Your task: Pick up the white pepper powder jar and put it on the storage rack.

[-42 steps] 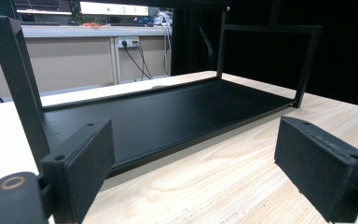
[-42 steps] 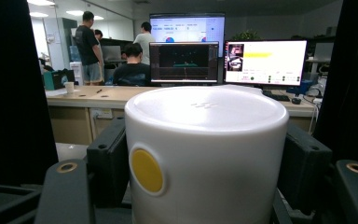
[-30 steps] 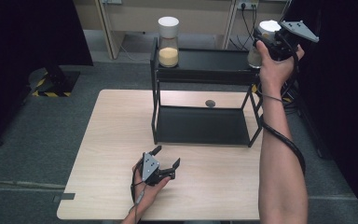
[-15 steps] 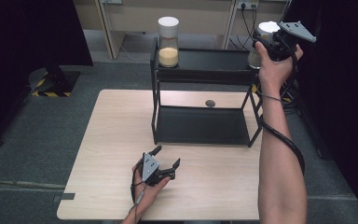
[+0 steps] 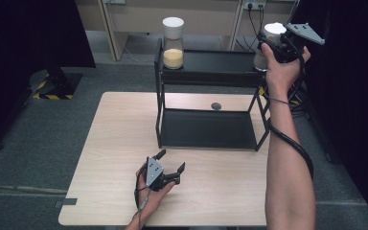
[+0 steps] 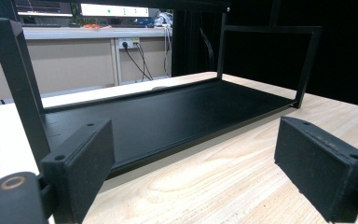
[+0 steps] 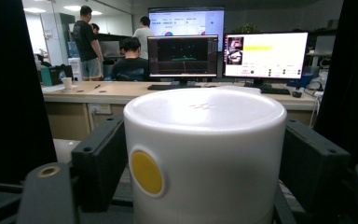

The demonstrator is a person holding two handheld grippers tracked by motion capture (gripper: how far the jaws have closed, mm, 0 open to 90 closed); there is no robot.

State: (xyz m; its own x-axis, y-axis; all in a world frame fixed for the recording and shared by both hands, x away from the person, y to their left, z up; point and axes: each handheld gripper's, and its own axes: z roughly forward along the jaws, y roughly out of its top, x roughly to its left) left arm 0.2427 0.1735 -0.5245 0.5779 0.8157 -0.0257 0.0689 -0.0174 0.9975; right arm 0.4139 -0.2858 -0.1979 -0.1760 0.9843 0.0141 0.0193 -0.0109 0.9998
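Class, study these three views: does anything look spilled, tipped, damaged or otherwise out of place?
Nothing stands out. Both white-lidded jars, one holding yellow grains, the other between the right gripper's jaws, stand upright on the black shelf. No spill shows.

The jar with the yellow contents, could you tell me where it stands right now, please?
In the high view, the jar with the yellow contents stands upright on the left end of the black rack's top shelf, opposite the right gripper.
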